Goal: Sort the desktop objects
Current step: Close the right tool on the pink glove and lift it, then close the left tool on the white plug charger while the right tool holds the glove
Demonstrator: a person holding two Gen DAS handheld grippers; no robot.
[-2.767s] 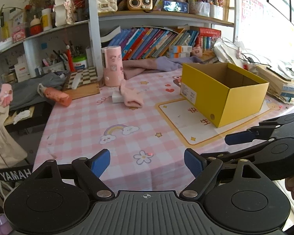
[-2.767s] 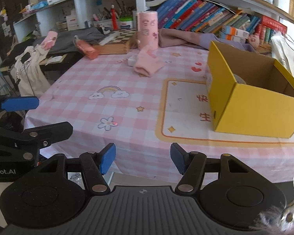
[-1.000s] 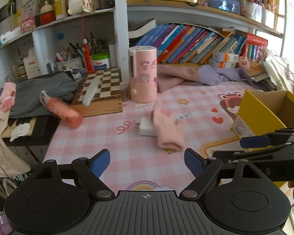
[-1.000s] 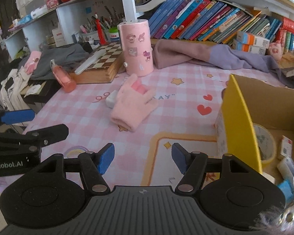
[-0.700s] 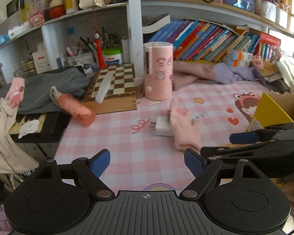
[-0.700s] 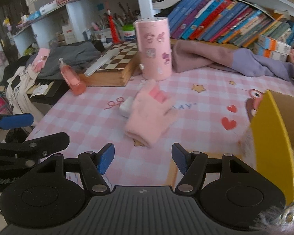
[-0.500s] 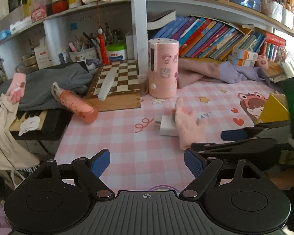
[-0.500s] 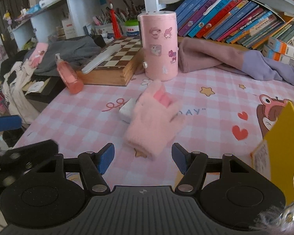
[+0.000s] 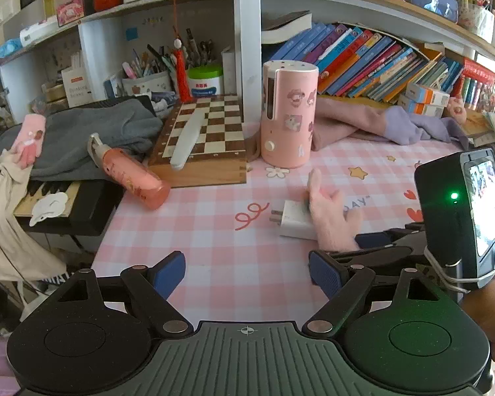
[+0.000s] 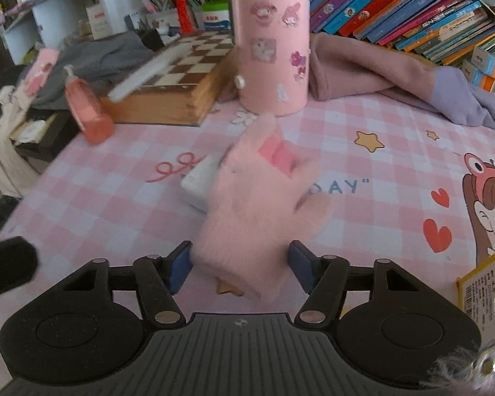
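The pink glove (image 10: 257,198) is lying on the table (image 10: 379,171), partly covering a white charger (image 10: 199,178). Its cuff is sitting between the open jaws of the right gripper (image 10: 240,264), its long axis running straight ahead. The left gripper (image 9: 247,272), jaws open and empty, is hovering farther away.

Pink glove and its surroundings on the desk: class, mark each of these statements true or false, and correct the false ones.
1. The pink glove lies partly over a white charger. True.
2. The right gripper is shut on the glove. False: its jaws are open, either side of the cuff.
3. The pink bottle stands upright. False: it lies tilted by the chessboard.
4. The left gripper holds nothing. True.
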